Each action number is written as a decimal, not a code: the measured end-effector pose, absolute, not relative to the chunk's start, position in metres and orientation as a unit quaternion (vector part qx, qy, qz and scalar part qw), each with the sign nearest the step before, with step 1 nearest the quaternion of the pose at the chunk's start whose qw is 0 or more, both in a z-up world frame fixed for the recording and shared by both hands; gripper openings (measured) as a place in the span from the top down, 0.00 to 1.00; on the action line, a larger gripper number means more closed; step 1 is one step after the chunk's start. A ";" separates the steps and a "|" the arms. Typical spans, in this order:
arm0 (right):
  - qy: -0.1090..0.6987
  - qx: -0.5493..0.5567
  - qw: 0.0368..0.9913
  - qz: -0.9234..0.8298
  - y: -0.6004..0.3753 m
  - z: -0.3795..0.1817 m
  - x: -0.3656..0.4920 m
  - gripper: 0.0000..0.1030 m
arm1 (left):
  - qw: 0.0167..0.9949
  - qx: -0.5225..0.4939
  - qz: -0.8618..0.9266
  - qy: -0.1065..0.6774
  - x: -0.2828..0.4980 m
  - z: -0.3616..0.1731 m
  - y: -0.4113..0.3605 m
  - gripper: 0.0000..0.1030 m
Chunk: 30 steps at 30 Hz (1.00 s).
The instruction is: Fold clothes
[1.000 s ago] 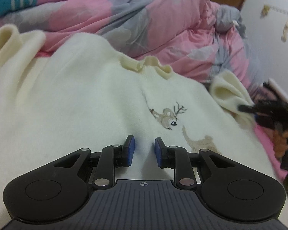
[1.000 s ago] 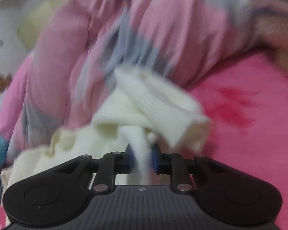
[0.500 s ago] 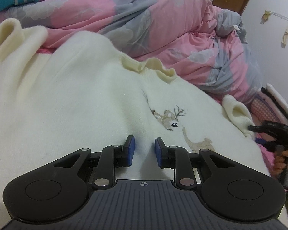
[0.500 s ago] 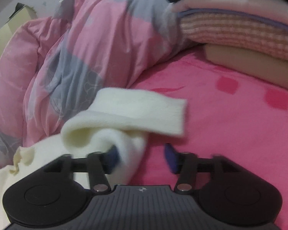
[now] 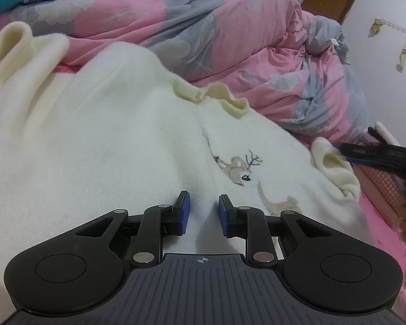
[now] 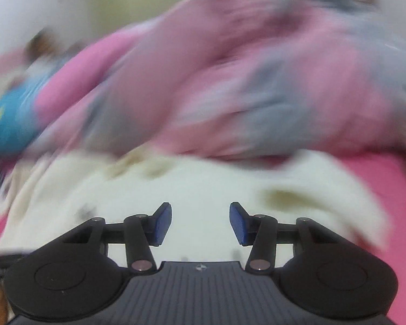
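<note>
A: On the bed, what takes up the most room?

B: A puffy quilt [image 5: 230, 40] in pink with grey blotches, heaped along the back. In front of it a cream sweater [image 5: 108, 140] lies spread front-up on the pink sheet [image 5: 376, 216], soft and fuzzy, with a ribbed wavy collar [image 5: 216, 97] and a small stitched deer [image 5: 236, 168].

A: Do the two views differ?

B: The left wrist view is sharp; it shows the deer, a rolled sleeve cuff [image 5: 335, 168] at the right, and a brown door [image 5: 330, 2]. The right wrist view is smeared with blur; only cream knit, quilt colours and a blue patch [image 6: 10, 124] come through.

A: And the tongs?

B: The left tongs [image 5: 202, 211] stand a narrow gap apart over the sweater's chest; a small ridge of knit sits between the blue pads, but I cannot tell whether they pinch it. The right tongs [image 6: 200, 223] are wider, closing, with nothing gripped, only sweater beneath.
</note>
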State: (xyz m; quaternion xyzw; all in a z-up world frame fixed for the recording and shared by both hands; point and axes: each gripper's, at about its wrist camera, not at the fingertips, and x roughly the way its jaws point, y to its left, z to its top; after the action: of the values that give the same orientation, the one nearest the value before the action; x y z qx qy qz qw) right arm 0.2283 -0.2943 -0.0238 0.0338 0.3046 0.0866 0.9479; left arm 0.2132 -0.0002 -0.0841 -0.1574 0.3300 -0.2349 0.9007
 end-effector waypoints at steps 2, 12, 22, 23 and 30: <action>0.325 -0.008 0.936 0.135 -0.255 -0.037 0.264 0.63 | 0.900 -0.161 -0.235 0.330 0.214 -0.085 0.000 0.77; 0.347 0.050 0.935 0.059 -0.264 -0.081 0.407 0.83 | 0.897 -0.171 -0.239 0.329 0.215 -0.088 0.003 0.77; 0.354 0.148 0.912 0.143 -0.255 -0.076 0.301 0.77 | 0.913 -0.241 -0.216 0.250 0.201 -0.057 0.044 0.69; 0.348 0.171 0.910 0.147 -0.259 -0.085 0.298 0.77 | 0.915 -0.252 -0.202 0.241 0.200 -0.051 0.056 0.68; 0.322 0.286 0.886 0.173 -0.287 -0.113 0.300 0.79 | 0.932 -0.248 -0.048 0.259 0.239 -0.041 0.130 0.31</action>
State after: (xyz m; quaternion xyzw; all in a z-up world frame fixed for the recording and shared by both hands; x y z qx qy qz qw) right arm 0.2999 -0.2873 -0.1128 0.2863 0.3215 0.1729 0.8859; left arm 0.2385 0.1302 -0.0412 -0.2476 0.2589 -0.0480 0.9324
